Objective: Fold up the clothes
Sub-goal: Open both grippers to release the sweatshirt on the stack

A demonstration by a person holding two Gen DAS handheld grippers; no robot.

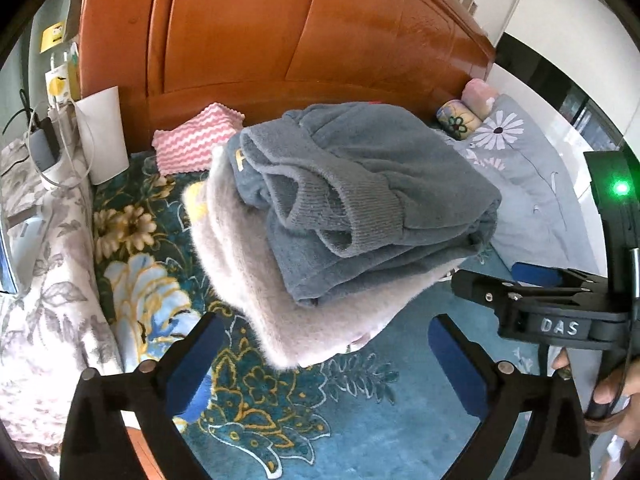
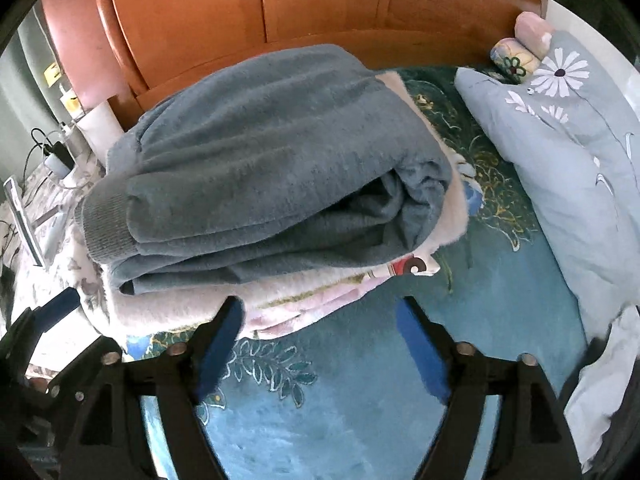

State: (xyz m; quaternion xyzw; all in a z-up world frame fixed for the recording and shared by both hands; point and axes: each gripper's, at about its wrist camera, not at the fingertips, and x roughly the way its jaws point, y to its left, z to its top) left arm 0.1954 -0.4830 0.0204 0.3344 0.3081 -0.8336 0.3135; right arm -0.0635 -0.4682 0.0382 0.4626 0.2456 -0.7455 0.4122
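A folded grey-blue sweatshirt (image 1: 360, 196) lies on top of a folded pale pink fleece garment (image 1: 280, 304) on the bed. The stack also shows in the right wrist view, sweatshirt (image 2: 272, 168) above pink garment (image 2: 224, 300). My left gripper (image 1: 326, 326) is open and empty, just in front of the stack's near edge. My right gripper (image 2: 320, 312) is open and empty at the stack's front edge; its body also shows in the left wrist view (image 1: 556, 320) to the right of the stack. Neither gripper holds cloth.
The bed has a blue-green floral cover (image 1: 360, 420). A wooden headboard (image 1: 280, 32) stands behind. A pink zigzag cloth (image 1: 192, 140) lies behind the stack. A grey daisy-print quilt (image 2: 560, 152) lies to the right. A white box (image 1: 102, 136) and chargers stand at the left.
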